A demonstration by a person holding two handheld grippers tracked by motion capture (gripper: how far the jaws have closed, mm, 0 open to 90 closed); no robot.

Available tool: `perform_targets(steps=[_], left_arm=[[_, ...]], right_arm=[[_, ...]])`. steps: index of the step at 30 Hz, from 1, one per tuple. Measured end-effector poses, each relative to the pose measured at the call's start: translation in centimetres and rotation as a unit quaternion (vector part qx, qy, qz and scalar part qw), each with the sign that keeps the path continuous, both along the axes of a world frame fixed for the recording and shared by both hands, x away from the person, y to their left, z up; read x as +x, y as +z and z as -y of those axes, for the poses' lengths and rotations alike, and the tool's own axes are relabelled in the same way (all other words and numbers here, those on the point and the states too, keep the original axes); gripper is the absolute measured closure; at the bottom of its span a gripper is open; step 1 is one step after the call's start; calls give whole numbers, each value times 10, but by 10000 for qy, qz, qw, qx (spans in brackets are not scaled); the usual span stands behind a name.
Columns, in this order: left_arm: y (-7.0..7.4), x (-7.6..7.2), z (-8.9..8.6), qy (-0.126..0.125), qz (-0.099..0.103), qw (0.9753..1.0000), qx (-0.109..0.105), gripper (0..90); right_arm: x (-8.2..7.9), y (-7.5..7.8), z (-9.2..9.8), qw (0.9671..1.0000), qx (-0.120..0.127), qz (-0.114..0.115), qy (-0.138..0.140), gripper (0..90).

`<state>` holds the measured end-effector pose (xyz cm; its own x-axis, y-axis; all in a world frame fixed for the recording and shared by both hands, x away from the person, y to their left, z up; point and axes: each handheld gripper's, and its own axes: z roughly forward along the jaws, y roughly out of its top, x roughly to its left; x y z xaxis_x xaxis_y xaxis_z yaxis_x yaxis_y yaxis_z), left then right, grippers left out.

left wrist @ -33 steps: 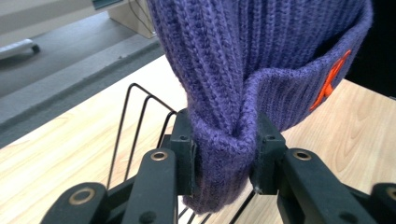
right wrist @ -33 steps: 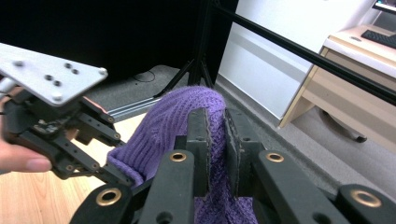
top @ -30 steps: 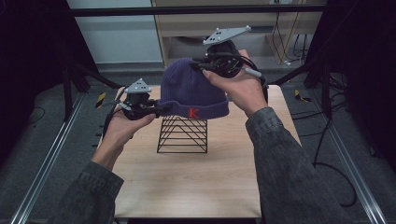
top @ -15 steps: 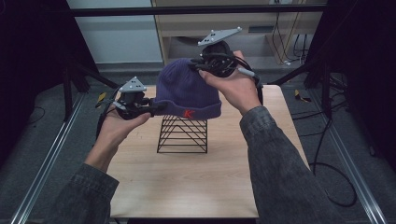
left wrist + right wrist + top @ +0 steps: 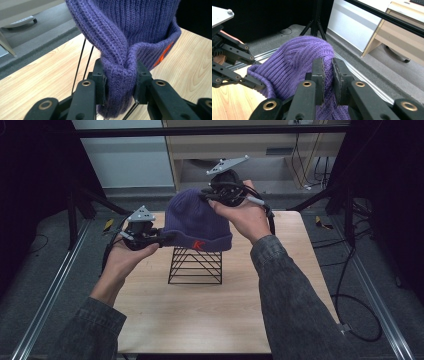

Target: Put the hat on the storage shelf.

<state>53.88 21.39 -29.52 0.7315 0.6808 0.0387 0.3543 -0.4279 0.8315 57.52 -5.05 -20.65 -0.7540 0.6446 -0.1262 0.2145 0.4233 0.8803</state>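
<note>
A purple knit beanie (image 5: 197, 220) with a red letter on its cuff hangs above a black wire stand (image 5: 196, 266) on the wooden table (image 5: 215, 310). My left gripper (image 5: 162, 238) is shut on the cuff's left edge; the left gripper view shows the bunched cuff (image 5: 120, 75) squeezed between the jaws. At the crown, my right gripper (image 5: 206, 196) is shut on a fold of the beanie (image 5: 294, 65), pinched between its pads. The right gripper view also catches the left gripper (image 5: 253, 83) at the cuff. The hat's lower rim sits about level with the stand's top.
A black tripod leg (image 5: 95, 200) stands at the table's back left, and another black stand (image 5: 345, 195) at the back right. A cable (image 5: 350, 310) loops on the floor to the right. A light wooden desk (image 5: 260, 150) lies behind.
Both grippers have carried the beanie slightly left and away from me over the stand. Their hold on cuff and crown is unchanged.
</note>
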Motion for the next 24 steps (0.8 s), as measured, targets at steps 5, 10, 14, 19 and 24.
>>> perform_targets(steps=[5,10,14,19,24], left_arm=[[0,0,-2,5,13,10000,23,687],[-2,0,-6,58,-18,9999,96,688],[-7,1,-9,78,-69,9999,90,688],[-15,2,-13,96,-139,9998,80,688],[-19,2,-14,113,-175,9997,97,687]], right_arm=[[1,-1,1,10000,-21,-22,-2,805],[1,-5,2,9999,-100,-79,29,805],[1,-8,1,9999,-100,-118,43,805],[2,-15,-2,9997,-142,-183,85,804],[2,-18,-5,9996,-167,-214,118,804]])
